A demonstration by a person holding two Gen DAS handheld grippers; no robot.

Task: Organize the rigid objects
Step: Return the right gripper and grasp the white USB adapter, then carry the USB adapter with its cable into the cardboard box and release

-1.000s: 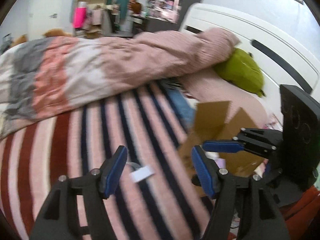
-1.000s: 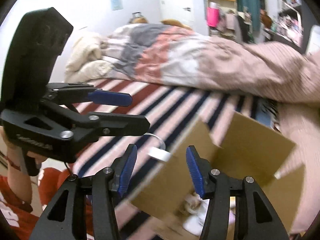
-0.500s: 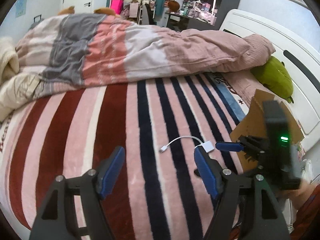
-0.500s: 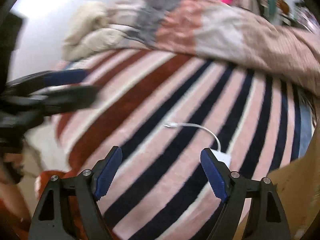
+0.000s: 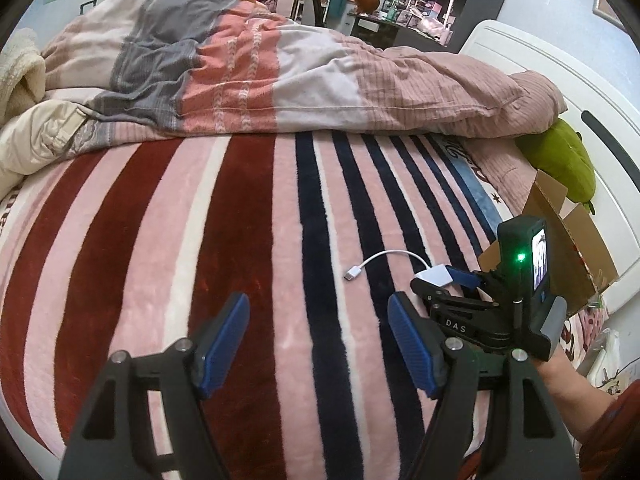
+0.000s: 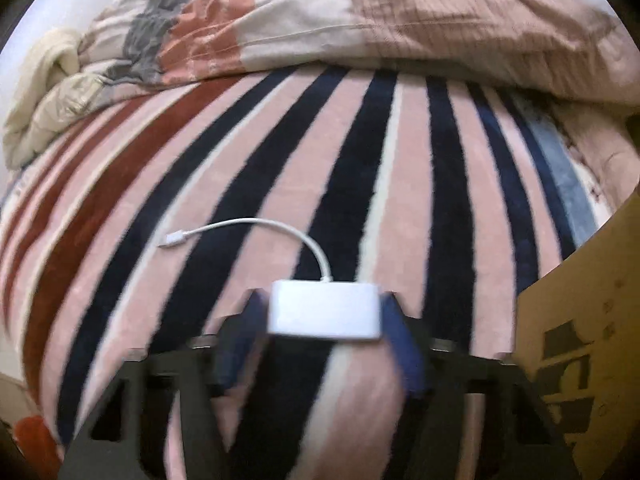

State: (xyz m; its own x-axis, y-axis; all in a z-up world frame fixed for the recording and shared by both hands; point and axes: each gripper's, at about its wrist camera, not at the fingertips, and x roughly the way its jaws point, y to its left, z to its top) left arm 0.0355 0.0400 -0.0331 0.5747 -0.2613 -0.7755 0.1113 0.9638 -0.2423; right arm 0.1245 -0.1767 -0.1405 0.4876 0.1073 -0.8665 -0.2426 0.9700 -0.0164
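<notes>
My right gripper (image 6: 325,314) has just been closing its fingers around the white adapter (image 6: 324,312), which lies on the striped blanket (image 5: 248,240); the blue pads look pressed against both its ends. Its cable (image 6: 256,226) curves away to the left. My left gripper (image 5: 318,340) hangs nearby, fingers spread over bare blanket. A cardboard box (image 5: 568,240) sits to the right.

My left gripper (image 5: 318,344) is a black frame of angled struts with silver screw heads at the joints and ribbed blue pads (image 5: 224,344) lining its jaws. My right gripper (image 5: 448,276) is built alike, with white letters "DAS" on its side, a glowing green light and a small lit screen. My sleeve (image 5: 612,424) is rust red.
</notes>
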